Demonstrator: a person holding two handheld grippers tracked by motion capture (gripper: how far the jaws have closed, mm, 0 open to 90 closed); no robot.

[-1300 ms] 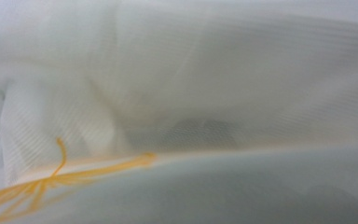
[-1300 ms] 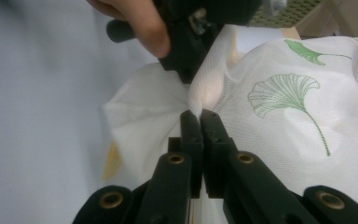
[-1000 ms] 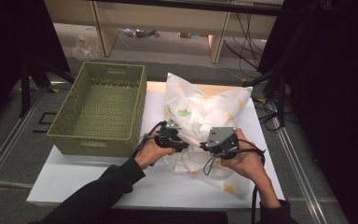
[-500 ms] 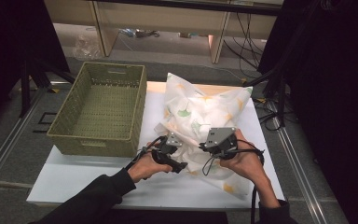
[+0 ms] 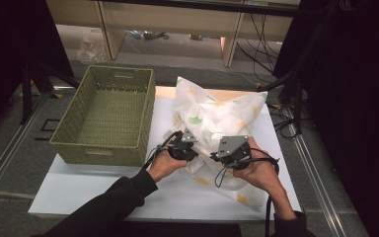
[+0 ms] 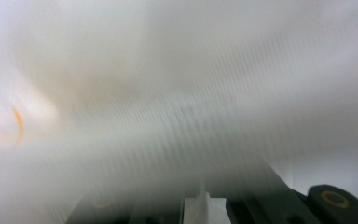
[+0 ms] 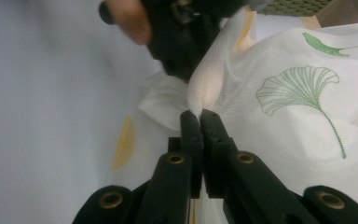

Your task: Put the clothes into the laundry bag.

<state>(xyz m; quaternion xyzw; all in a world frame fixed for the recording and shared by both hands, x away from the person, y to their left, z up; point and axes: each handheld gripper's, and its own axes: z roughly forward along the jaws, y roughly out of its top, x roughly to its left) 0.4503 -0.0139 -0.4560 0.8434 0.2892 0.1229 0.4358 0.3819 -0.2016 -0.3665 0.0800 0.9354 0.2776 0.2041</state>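
High view. Your left claw (image 5: 190,148) now sits at the near left edge of the white pillow in its sheer leaf-printed cover (image 5: 217,116). A second ago it was further up on the pillow, and half a second ago it had drawn back towards you. Its jaws have just been closing, and the cover fabric lies between them; treat this as a fresh grip on the cover. Your right claw (image 5: 229,153) has not shifted. It holds the near edge of the pillow just to the right of the left claw. With both claws on the same edge, the pillow is probably ready to be lifted or dragged. The green woven basket (image 5: 103,111) stands empty to the left of the left claw, close beside the pillow.

Left gripper view. The cover fabric (image 6: 177,93) is pressed against the lens and blurred. A white fold of it shows between the two dark jaws, which stand nearly together on it.

Right gripper view. The jaws of the right claw (image 7: 200,116) stand together, pinching a ridge of the cover fabric (image 7: 279,107). The left claw's black body (image 7: 182,37) is straight ahead, touching the same fabric.

Surface and room. The white surface (image 5: 103,187) carries the basket and the pillow. Bare surface lies between you and both claws. Beyond the surface, note the wooden shelving (image 5: 177,24) and the black cables (image 5: 281,98) to the right.
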